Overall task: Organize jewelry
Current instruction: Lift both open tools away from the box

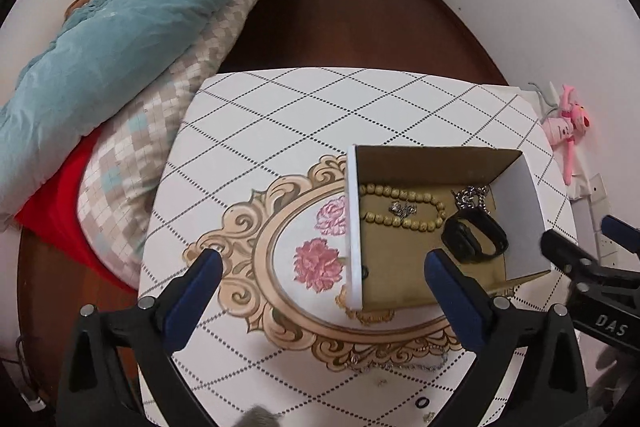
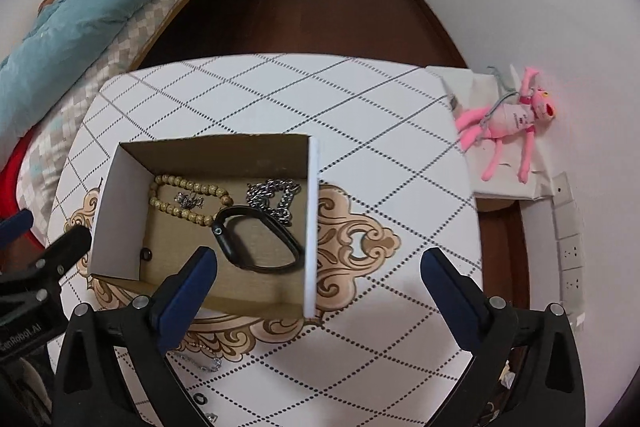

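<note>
Now both grippers, left (image 1: 322, 265) and right (image 2: 318, 263), hover with jaws spread wide, grasping nothing. Near the surface's (image 2: 380, 99) middle, a cardboard box (image 2: 208, 151) holds a bead bracelet (image 2: 188, 187), silver chain (image 2: 276, 197) and black wristband (image 2: 260, 243).

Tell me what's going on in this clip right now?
A person holding two grippers is sorting jewelry into a cardboard box on a patterned table. The box already holds a bead bracelet, a silver chain, a black wristband and a small silver piece. Both the left gripper and the right gripper hover open and empty above it. A thin chain and small black rings remain on the table's near edge.
</note>
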Demonstrator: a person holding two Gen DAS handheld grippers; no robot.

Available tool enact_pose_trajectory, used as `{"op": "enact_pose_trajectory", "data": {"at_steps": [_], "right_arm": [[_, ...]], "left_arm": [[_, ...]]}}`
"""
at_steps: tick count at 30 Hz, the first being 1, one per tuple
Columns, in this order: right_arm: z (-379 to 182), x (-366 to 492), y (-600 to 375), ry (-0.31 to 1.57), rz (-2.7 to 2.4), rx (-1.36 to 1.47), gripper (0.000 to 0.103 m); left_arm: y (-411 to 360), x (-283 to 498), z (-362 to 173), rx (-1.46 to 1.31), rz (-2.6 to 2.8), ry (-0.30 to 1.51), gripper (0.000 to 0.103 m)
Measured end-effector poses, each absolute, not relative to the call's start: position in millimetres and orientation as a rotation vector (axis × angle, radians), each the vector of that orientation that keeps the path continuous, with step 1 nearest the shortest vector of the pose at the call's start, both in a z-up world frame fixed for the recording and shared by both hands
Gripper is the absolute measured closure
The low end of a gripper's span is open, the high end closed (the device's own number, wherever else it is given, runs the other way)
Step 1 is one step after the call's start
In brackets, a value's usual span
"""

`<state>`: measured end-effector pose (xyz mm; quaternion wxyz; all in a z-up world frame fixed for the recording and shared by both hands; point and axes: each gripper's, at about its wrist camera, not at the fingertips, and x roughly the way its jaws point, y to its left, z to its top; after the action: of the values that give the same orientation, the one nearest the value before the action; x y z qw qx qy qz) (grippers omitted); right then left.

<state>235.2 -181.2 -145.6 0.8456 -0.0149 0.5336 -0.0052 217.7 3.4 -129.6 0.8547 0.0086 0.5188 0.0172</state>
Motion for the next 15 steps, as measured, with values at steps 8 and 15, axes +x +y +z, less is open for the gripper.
{"op": "enact_pose_trajectory", "data": {"at_steps": [8,15], "right_arm": [[-119.6,202.9,-189.9,1.046,-0.033,-0.009,0.000],[-91.3,169.0,-192.9,0.957,-0.056,0.000,0.000]], "left_arm": [[-1.8,188.4,-106.4,0.038,0.064,1.023,0.000],[-7.6,157.3,-75.0,0.030,0.065,0.945,0.000]]}}
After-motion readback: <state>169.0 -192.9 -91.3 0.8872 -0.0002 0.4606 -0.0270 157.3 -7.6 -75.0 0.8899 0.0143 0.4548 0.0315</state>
